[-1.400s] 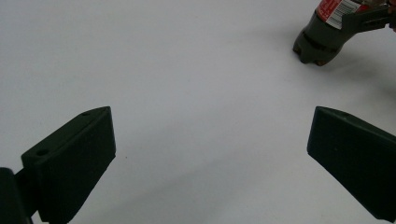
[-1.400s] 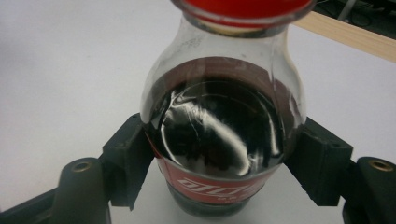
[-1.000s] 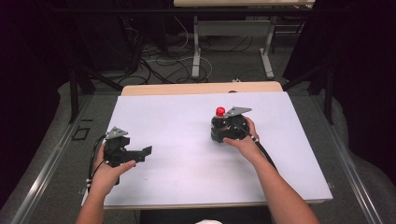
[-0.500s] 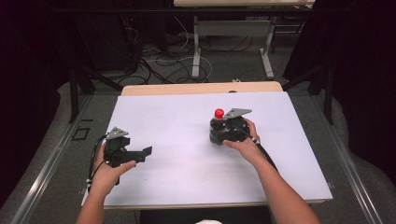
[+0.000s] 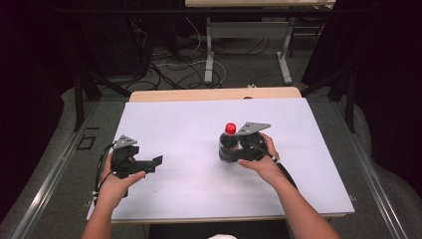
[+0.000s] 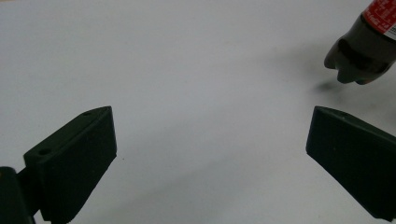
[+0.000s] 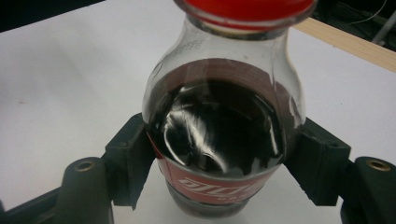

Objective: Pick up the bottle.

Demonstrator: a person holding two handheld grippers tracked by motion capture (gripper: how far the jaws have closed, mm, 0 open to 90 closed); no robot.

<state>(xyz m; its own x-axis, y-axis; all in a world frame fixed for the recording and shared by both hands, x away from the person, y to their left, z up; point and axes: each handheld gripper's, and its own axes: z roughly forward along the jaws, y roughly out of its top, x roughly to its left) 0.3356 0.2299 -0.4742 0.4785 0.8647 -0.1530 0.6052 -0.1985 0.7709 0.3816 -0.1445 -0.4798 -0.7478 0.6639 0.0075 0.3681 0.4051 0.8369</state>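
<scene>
A small cola bottle (image 5: 229, 135) with a red cap and a red label is held at the middle right of the white table (image 5: 184, 124). My right gripper (image 5: 227, 148) is shut on the bottle's sides; in the right gripper view both jaws of that gripper (image 7: 219, 161) press on the bottle (image 7: 219, 116) at its label. The bottle's base (image 6: 359, 51) seems to hang a little above the tabletop, with a shadow under it. My left gripper (image 5: 157, 162) rests at the table's left, open. Its jaws (image 6: 212, 114) are spread wide with bare table between them.
A wooden strip (image 5: 214, 93) edges the table's far side. Beyond it stand the metal legs of another table (image 5: 209, 55) and loose cables (image 5: 164, 59) on the floor. Grey floor runs along both sides.
My right gripper with the bottle has shifted a little toward the person and leftward. The left gripper has stayed in place, open.
</scene>
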